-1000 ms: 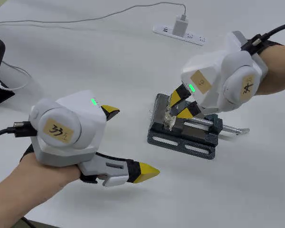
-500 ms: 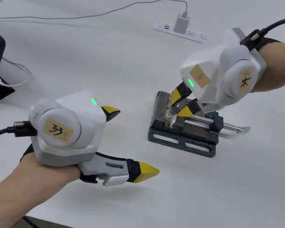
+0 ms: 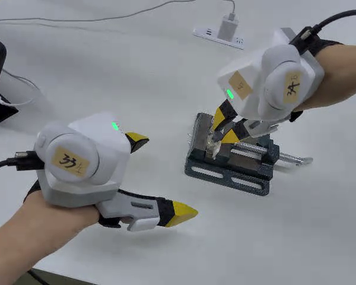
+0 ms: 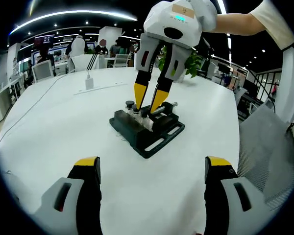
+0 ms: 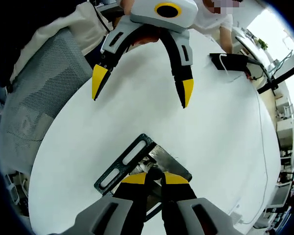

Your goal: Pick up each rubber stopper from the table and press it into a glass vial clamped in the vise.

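Head view: vise (image 3: 225, 175) at 4 o'clock, glass vial (image 3: 212, 146) upright in it at the vise's 9 o'clock end. R gripper (image 3: 224, 127) comes down from 2 o'clock with its tips at the vial mouth. L gripper (image 3: 160, 176) at 8 o'clock, jaws wide apart, empty. Handwritten stickers read "33" on L and "34" on R; the rest is illegible.

Left gripper view: own jaws spread at 6 o'clock, vise (image 4: 154, 137) at centre, R gripper (image 4: 149, 98) above it at 12. The print on its body is too small to read.

Right gripper view: own jaws at 6 o'clock, nearly together, clamped on the dark rubber stopper (image 5: 154, 174) over the vise (image 5: 118, 171). L gripper (image 5: 142, 87) at 12.

Handling, my guess: stopper is light, soft and grippy, so pinch its upper sides and leave the plug end free. Glass is fragile; push straight down, no twisting.
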`<state>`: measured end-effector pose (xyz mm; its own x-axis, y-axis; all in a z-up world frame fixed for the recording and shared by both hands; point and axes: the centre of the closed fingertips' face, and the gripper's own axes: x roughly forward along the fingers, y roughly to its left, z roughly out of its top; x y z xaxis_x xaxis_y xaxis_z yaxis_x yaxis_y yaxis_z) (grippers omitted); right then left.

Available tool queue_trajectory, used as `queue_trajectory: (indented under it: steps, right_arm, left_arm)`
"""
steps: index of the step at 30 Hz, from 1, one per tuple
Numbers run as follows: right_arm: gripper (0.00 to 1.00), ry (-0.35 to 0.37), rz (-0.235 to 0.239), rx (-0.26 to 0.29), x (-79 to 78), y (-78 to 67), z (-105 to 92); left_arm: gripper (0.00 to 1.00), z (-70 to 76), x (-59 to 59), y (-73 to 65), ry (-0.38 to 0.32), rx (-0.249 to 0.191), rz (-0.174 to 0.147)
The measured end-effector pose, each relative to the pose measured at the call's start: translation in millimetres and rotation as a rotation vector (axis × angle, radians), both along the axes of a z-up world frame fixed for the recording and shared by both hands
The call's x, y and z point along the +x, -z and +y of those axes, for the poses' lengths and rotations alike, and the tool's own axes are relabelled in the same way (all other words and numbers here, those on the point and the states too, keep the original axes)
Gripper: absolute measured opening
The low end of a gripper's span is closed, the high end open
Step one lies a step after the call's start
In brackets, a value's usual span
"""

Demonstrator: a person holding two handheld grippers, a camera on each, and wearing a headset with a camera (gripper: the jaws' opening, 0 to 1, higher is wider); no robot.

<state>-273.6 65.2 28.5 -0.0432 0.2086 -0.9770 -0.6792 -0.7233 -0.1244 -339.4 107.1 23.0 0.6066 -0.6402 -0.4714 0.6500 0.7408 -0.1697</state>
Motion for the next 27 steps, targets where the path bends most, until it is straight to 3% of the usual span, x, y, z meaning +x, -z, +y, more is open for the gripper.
queue_trajectory:
  steps: [9,14,27]
  right_arm:
    - [0.05,0.008,-0.025,-0.053,-2.5,-0.3,2.5]
    - [0.05,0.129,0.012,-0.076,-2.5,-0.5,5.1]
    - [0.04,0.339,0.062,-0.106,0.8,1.1,7.2]
  left_arm:
    - [0.85,-0.9,-1.3,-0.2,0.003,-0.005,0.002]
    - [0.85,-0.3,-1.9,0.1,0.002,-0.005,0.003]
    - [0.84,-1.9,0.3,-1.6,0.005,-0.007,-0.001]
